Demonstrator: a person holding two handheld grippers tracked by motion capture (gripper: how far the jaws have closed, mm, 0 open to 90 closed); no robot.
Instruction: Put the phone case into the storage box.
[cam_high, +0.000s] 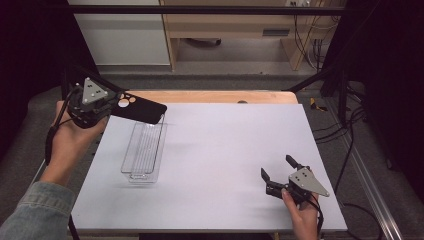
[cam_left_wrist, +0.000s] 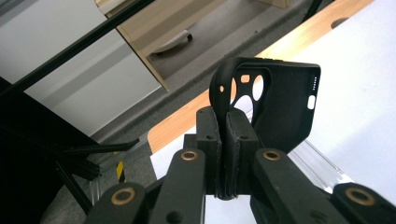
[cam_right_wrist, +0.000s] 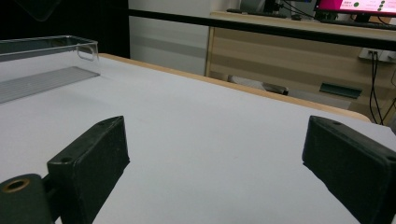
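1. Lying on the white table (cam_high: 215, 165) is one clear tray (cam_high: 144, 152), long and narrow, with a ribbed floor; nothing lies in it that I can tell.
2. The left gripper (cam_high: 111, 111) is clenched on one black phone case (cam_high: 140, 108), pinching it at the end with the camera cut-outs. In the left gripper view the jaws press together on the case (cam_left_wrist: 280, 107) wall.
3. The case is held in the air, sticking out from the jaws over the far end of the tray; whether it touches the rim I cannot tell.
4. The right gripper (cam_high: 280, 172) sits low at the near right of the table, well apart from the tray, its jaws spread wide and gripping nothing. In the right gripper view bare table shows between the two pads (cam_right_wrist: 93, 158), and the tray (cam_right_wrist: 51, 56) is far off to the left.
5. Count: one tray, one case, two grippers, each held in a hand.
6. The left hand (cam_high: 75, 137) wears a denim sleeve (cam_high: 35, 210).
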